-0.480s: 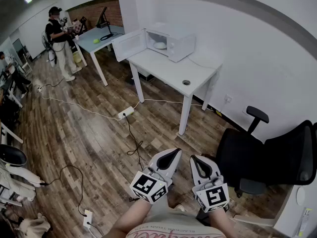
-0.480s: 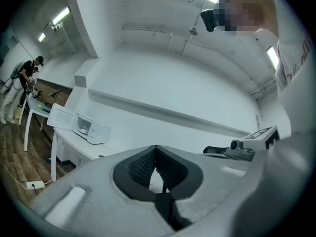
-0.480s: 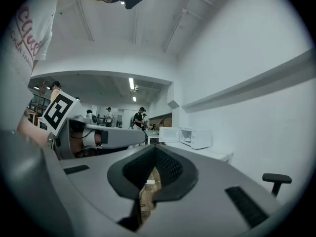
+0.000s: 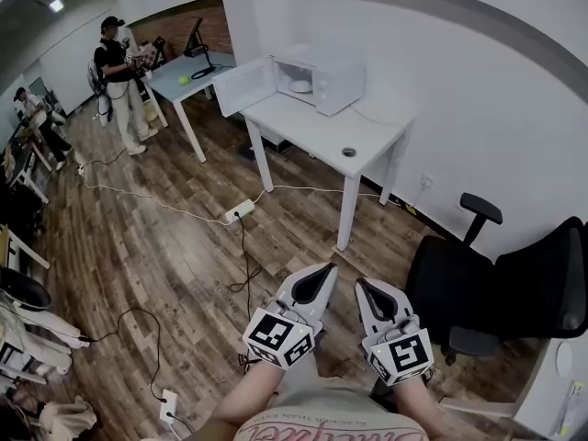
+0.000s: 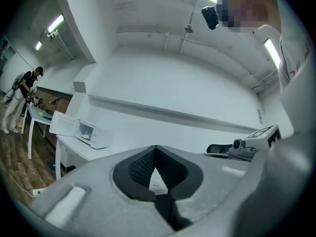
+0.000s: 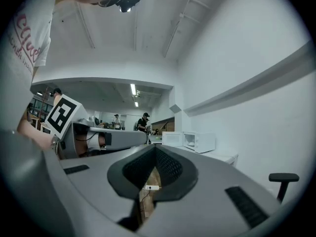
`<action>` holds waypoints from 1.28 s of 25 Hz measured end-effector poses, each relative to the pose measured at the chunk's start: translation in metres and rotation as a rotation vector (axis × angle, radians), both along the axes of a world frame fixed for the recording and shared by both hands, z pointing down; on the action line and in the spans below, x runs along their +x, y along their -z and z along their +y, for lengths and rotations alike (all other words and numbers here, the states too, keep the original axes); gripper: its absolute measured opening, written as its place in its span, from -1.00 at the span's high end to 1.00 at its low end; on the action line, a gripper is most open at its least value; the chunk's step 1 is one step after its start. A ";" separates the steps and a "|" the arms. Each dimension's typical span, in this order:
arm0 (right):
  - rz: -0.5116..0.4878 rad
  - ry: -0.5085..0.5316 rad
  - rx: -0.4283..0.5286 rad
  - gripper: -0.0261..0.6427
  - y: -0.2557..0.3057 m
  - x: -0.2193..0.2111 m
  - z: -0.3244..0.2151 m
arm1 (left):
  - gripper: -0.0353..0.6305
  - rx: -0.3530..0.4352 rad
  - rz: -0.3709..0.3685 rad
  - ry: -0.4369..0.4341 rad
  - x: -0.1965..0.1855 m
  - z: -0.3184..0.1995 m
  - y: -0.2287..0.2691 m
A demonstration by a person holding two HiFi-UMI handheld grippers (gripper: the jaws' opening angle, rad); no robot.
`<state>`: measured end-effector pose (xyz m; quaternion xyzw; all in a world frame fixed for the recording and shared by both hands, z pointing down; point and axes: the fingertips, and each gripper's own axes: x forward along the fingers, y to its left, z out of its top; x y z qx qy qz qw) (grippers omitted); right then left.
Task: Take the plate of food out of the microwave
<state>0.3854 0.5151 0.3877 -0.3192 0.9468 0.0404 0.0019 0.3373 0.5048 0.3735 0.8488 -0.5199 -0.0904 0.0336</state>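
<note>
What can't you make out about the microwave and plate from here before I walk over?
- Food on the plate: in the head view it is too small and far away inside the microwave. Only a pale shape shows.
- Plate's rim and how it sits: both gripper views show the microwave tiny.
- Office chair: in the head view, the right edge cuts it off.

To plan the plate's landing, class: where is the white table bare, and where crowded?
Bare: the white table from the microwave to the cable hole and near edge. Crowded: the far end, with microwave and open door.
</note>
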 end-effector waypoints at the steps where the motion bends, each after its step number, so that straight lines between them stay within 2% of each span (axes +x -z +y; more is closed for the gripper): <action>1: -0.005 0.002 0.001 0.89 0.002 -0.001 -0.003 | 0.89 0.000 0.003 0.003 -0.002 -0.004 0.001; 9: 0.011 -0.005 -0.002 0.89 0.003 -0.015 -0.037 | 0.89 -0.035 0.000 0.023 -0.018 -0.041 -0.001; 13: 0.002 -0.005 -0.023 0.89 0.003 -0.029 -0.060 | 0.89 -0.065 -0.012 0.004 -0.027 -0.063 -0.005; 20: 0.014 -0.007 -0.037 0.89 0.004 -0.057 -0.103 | 0.89 -0.027 -0.062 -0.019 -0.045 -0.101 0.000; 32: 0.049 -0.028 -0.046 0.89 0.005 -0.119 -0.157 | 0.89 -0.021 -0.018 -0.020 -0.107 -0.155 0.004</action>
